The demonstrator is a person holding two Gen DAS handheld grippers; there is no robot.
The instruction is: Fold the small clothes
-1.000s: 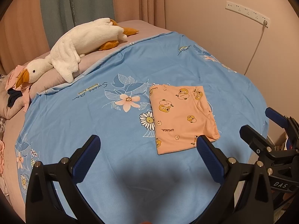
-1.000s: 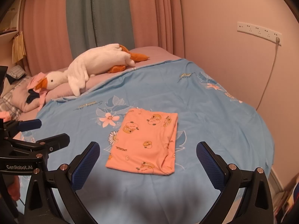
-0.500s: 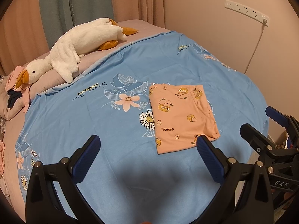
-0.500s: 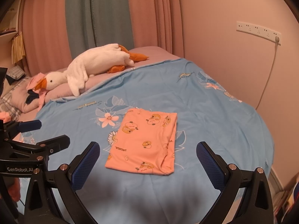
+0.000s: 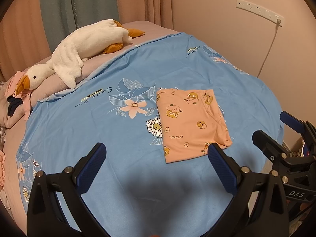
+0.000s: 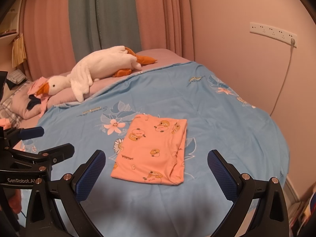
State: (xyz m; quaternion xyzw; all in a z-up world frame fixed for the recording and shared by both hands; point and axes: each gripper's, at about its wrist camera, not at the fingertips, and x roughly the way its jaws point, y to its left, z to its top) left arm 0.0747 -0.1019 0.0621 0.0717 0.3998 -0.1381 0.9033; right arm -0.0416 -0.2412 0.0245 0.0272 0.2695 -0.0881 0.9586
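Bed (image 5: 79, 122) with blue floral cover
Folded orange garment (image 5: 189, 122) lies flat mid-cover; plush goose (image 5: 83, 51) rests beyond it, on the pillows.

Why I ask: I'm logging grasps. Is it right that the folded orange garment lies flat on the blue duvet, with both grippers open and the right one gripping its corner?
Not quite. The right gripper grips nothing: the right wrist view shows its jaws wide apart, short of the orange garment. The garment lies flat on the blue duvet, and the left gripper is open too.
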